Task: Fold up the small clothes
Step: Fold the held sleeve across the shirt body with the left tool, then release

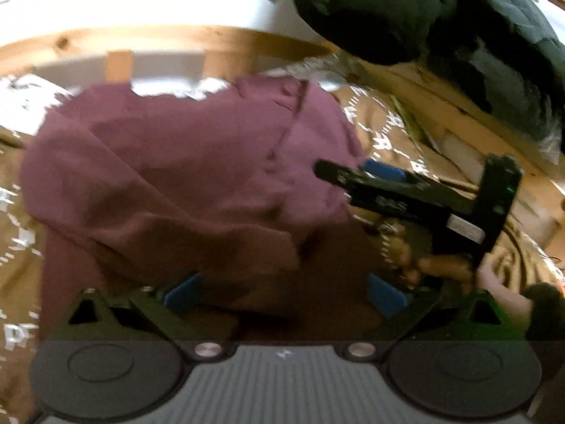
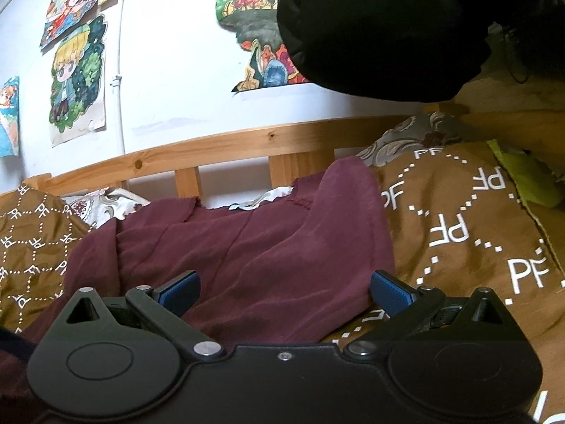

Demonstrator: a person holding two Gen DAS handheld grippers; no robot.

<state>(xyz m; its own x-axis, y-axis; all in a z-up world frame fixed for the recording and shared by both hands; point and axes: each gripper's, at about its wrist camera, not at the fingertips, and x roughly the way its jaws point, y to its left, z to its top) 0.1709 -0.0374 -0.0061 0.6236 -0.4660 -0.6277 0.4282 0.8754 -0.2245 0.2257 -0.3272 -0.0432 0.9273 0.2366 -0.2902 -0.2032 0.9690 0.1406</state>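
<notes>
Bed [image 2: 459,212] lying under a brown cover, white dotted lattice printed on it, "PF" lettering repeating. Pine rail [image 2: 212,148] with slats running along its far edge, knots showing. Black padded jacket [image 2: 370,28] hanging over the far right corner. Maroon garment [image 2: 265,247], soft knit, lying rumpled mid-bed toward the far edge, one seamed flap folding over. Cartoon drawings [image 2: 77,77] hanging taped on the white wall. Left gripper [image 1: 284,291] standing spread wide above the maroon cloth, blue ribbed pads clear of it. Right gripper [image 2: 284,291] likewise spread, pads gripping nothing, garment's near-right edge lying between them.
</notes>
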